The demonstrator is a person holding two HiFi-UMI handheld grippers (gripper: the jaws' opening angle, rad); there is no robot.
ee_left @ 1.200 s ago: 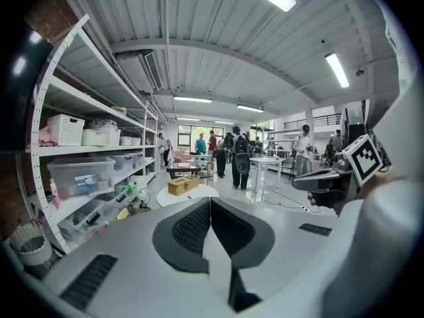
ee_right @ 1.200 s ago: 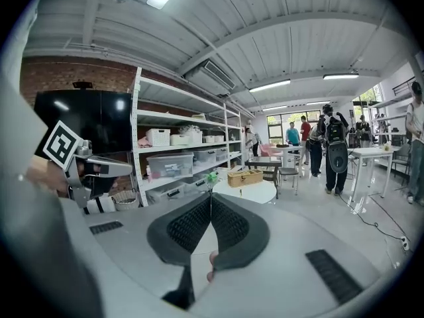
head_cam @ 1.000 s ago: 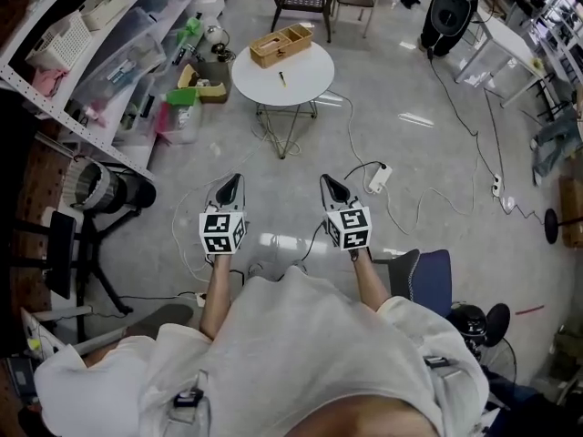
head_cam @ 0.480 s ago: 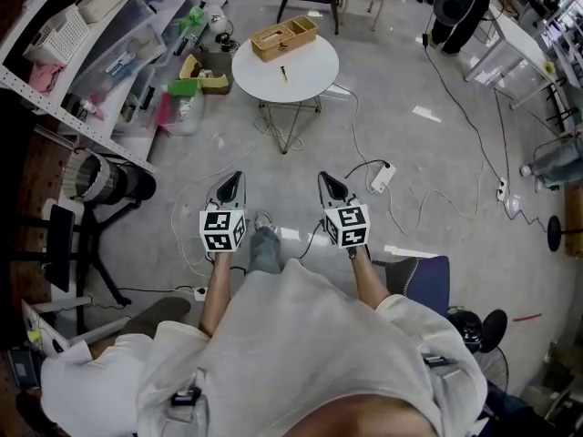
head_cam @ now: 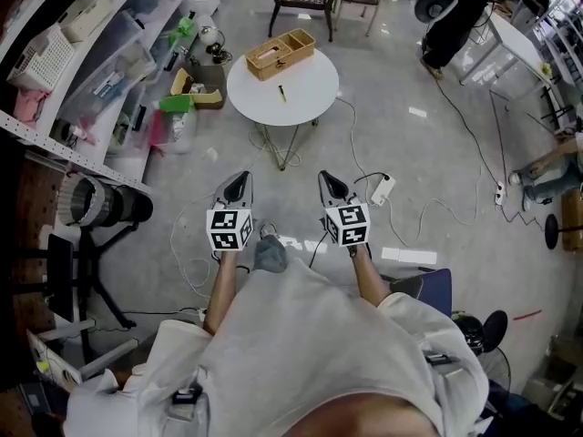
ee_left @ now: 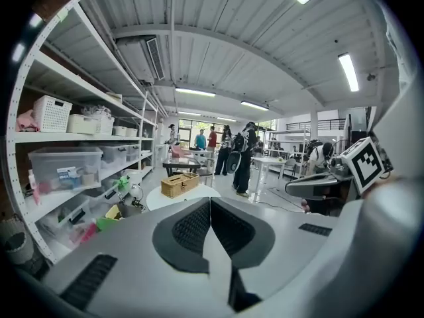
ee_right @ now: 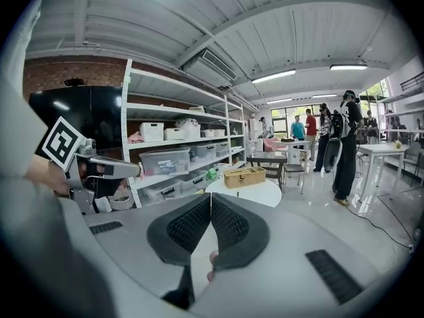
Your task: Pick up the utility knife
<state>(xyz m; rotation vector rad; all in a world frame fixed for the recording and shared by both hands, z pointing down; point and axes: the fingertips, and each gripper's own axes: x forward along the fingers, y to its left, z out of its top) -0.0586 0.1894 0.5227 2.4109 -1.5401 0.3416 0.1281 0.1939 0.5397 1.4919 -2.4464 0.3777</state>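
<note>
Head view: the utility knife (head_cam: 281, 92) lies on the round white desk (head_cam: 310, 94), near its middle and just on the near side of the wooden box (head_cam: 280, 53). It is well apart from both claws. The left claw (head_cam: 241, 177) and right claw (head_cam: 323, 177) hang side by side over the floor in front of the person, each with its jaws pressed together and nothing in them. The step looks like the approach. To do it well, I would close the distance to the desk first, spread one claw before it gets there, then come down from above with the jaws set across the knife's narrow width. The knife's long axis runs roughly away from the person, tilted only slightly, but it is too small to tell which end carries the blade

Left gripper view: the left claw (ee_left: 211, 207) is closed and empty, and the desk and box stand ahead beside the shelves (ee_left: 79, 138). The knife cannot be made out

Right gripper view: the right claw (ee_right: 211, 211) is likewise closed on nothing and aimed toward the desk (ee_right: 255, 192)
</note>
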